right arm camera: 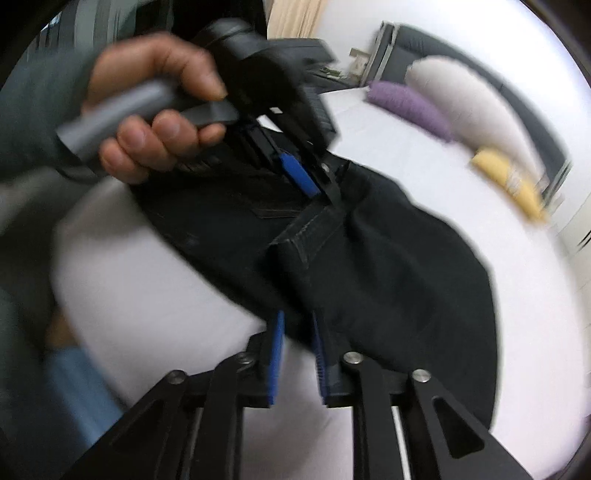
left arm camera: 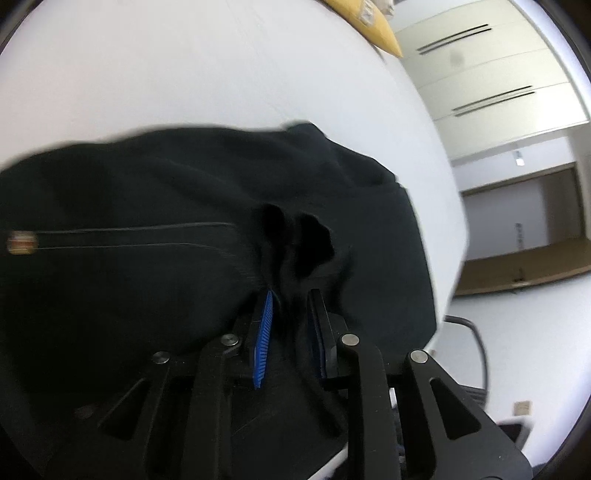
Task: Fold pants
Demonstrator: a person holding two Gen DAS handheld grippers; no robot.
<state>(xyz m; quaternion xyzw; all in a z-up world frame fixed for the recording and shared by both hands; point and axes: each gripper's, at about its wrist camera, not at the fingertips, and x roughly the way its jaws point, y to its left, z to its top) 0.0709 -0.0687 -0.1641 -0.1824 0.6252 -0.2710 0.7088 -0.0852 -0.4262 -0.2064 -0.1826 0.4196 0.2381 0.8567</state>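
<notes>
The black pants (left arm camera: 147, 229) hang bunched over a white bed (left arm camera: 184, 74). My left gripper (left arm camera: 291, 299) is shut on a fold of the pants, with dark cloth pinched between its blue pads. In the right wrist view the pants (right arm camera: 388, 266) spread across the bed (right arm camera: 424, 147), and their stitched waistband (right arm camera: 314, 229) is folded over. My right gripper (right arm camera: 297, 325) is shut on the pants' near edge. The left gripper (right arm camera: 306, 177) shows there too, held by a hand (right arm camera: 155, 110) and clamped on the far edge of the pants.
A yellow pillow (left arm camera: 369, 22) lies at the far end of the bed; it also shows in the right wrist view (right arm camera: 509, 181) beside a purple cushion (right arm camera: 410, 103) and a pale pillow (right arm camera: 472, 103). A chair (left arm camera: 476, 343) stands beside the bed.
</notes>
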